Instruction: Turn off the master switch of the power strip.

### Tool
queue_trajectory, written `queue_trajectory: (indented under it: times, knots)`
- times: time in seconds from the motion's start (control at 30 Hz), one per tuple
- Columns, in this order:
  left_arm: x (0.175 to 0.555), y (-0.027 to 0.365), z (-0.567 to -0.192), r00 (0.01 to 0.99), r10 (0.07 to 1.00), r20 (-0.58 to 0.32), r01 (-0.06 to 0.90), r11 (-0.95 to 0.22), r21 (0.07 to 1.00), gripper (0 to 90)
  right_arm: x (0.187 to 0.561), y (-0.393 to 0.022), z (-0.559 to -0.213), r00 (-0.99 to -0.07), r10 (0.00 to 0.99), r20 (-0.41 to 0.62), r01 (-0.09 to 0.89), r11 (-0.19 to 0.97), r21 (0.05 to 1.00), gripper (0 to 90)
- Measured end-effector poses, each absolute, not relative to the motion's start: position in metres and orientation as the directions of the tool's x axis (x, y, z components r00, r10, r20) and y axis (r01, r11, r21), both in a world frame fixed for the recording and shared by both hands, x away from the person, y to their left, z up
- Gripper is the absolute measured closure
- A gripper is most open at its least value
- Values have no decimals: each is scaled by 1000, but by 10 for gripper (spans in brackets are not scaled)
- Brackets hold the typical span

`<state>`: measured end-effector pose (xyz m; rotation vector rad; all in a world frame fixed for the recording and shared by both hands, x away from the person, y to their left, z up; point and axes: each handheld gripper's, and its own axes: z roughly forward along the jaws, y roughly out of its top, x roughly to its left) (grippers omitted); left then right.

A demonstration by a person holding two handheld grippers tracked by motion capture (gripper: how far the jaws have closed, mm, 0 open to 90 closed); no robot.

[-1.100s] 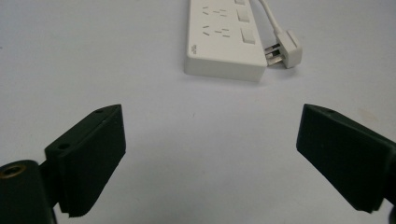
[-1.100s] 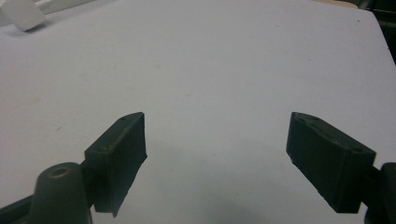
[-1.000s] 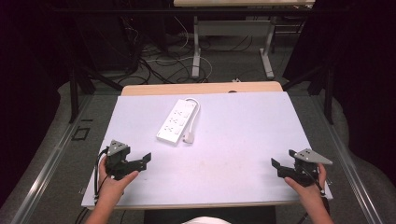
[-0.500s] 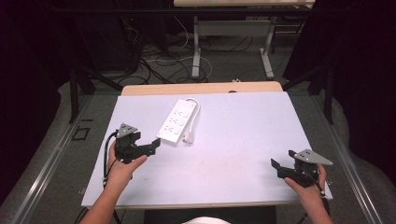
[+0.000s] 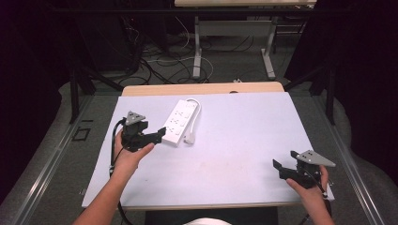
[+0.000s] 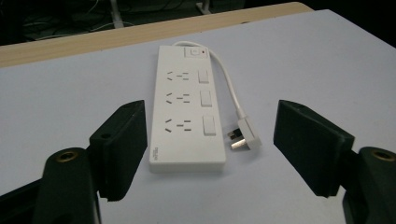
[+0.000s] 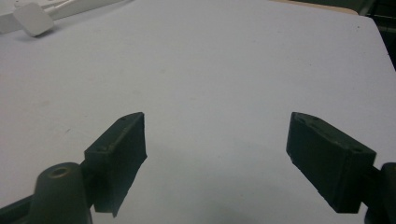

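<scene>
Presently catalogued: white power strip (image 5: pixel 179 123), rigid plastic, likely light and somewhat slick; lying flat toward far-left part of tabletop (image 5: pixel 244 140), cord looped alongside, plug (image 6: pixel 244 135) at near end. Left gripper (image 5: pixel 162 133) spread wide, empty, just short of strip's near end. Right gripper (image 5: pixel 280 169) spread wide, empty, at near-right corner. Best hold judged: across narrow width, near end.

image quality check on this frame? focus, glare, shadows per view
High view: evenly lit table, dark surround, slightly soft, no glare. Left gripper view: power strip and plug sharp, near fingers a bit soft, faint shadow under the strip. Right gripper view: fingers blurred, soft shadow on the mat between them, dim near the bottom.
</scene>
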<state>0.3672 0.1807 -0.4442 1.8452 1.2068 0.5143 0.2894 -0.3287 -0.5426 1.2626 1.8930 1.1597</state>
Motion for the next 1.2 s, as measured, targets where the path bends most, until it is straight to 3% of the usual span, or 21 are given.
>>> queue_trajectory:
  times: [0.8, 1.2]
  knots:
    - [409, 147, -418, 450, 884, -129, 574, -175, 800, 368, 289, -330, -543, -387, 922, 17, 433, 165, 886, 189]
    - [428, 129, -406, 458, 877, -147, 577, -167, 799, 380, 288, -331, -543, -392, 920, 26, 445, 165, 880, 189]
